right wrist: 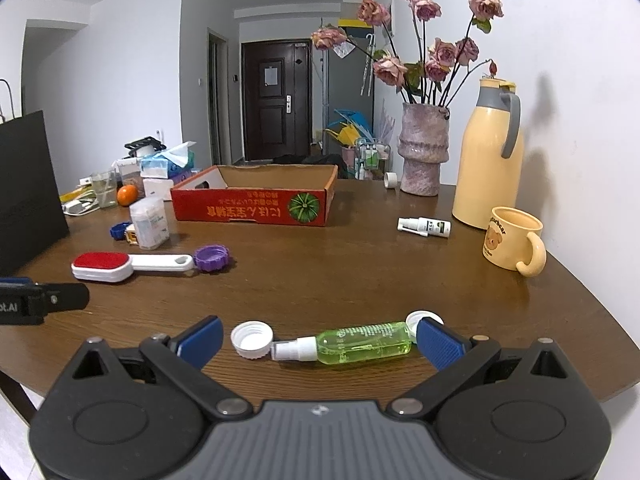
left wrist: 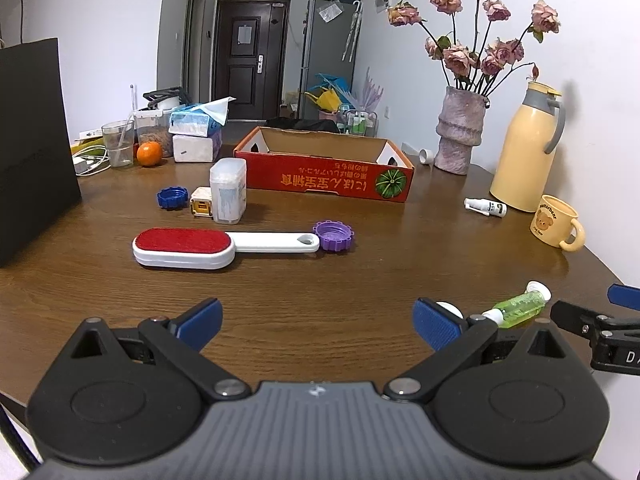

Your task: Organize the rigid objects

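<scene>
An open red cardboard box (left wrist: 326,178) (right wrist: 256,204) stands at the back of the wooden table. A red-and-white lint brush (left wrist: 192,248) (right wrist: 120,266) lies mid-table with a purple cap (left wrist: 334,235) (right wrist: 212,258) at its handle end. A green spray bottle (right wrist: 356,346) (left wrist: 518,308) lies between the open fingers of my right gripper (right wrist: 318,340), with white caps (right wrist: 252,338) at both ends. My left gripper (left wrist: 318,322) is open and empty, near the front edge, before the brush.
A blue cap (left wrist: 172,198), a small yellow-white device (left wrist: 202,207) and a white plastic container (left wrist: 228,190) stand left of the box. A small white spray bottle (right wrist: 424,226), yellow mug (right wrist: 514,244), yellow thermos (right wrist: 488,152), flower vase (right wrist: 422,148), black bag (left wrist: 32,144) and clutter with an orange (left wrist: 149,153) ring the table.
</scene>
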`<state>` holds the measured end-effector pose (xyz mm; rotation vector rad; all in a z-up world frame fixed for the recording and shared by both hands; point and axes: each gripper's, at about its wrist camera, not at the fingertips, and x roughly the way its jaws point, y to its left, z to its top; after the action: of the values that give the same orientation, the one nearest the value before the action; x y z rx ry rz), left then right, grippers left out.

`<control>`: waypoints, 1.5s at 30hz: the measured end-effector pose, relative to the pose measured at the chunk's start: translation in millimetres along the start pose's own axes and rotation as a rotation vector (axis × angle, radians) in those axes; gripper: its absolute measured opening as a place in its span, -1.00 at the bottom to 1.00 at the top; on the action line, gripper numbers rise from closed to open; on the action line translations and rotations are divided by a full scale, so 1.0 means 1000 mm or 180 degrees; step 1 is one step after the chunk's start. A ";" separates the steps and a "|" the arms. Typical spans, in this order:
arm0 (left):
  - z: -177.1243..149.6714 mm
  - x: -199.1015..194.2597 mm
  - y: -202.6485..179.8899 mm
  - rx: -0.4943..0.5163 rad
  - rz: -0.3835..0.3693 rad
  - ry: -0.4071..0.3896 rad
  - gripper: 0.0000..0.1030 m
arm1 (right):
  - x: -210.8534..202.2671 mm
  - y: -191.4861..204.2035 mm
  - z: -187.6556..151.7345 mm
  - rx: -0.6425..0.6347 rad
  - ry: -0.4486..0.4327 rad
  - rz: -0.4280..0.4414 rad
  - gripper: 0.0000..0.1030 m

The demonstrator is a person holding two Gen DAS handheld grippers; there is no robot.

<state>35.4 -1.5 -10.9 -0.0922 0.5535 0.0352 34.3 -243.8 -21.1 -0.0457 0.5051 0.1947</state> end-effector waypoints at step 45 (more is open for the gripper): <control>-0.008 0.106 -0.056 0.0344 -0.0197 0.0385 1.00 | 0.122 -0.039 -0.010 0.0301 0.0558 0.0017 0.97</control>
<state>124.6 -57.5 -69.2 -0.0061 0.6719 -0.0608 141.3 -261.6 -89.4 0.0310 0.6886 0.1726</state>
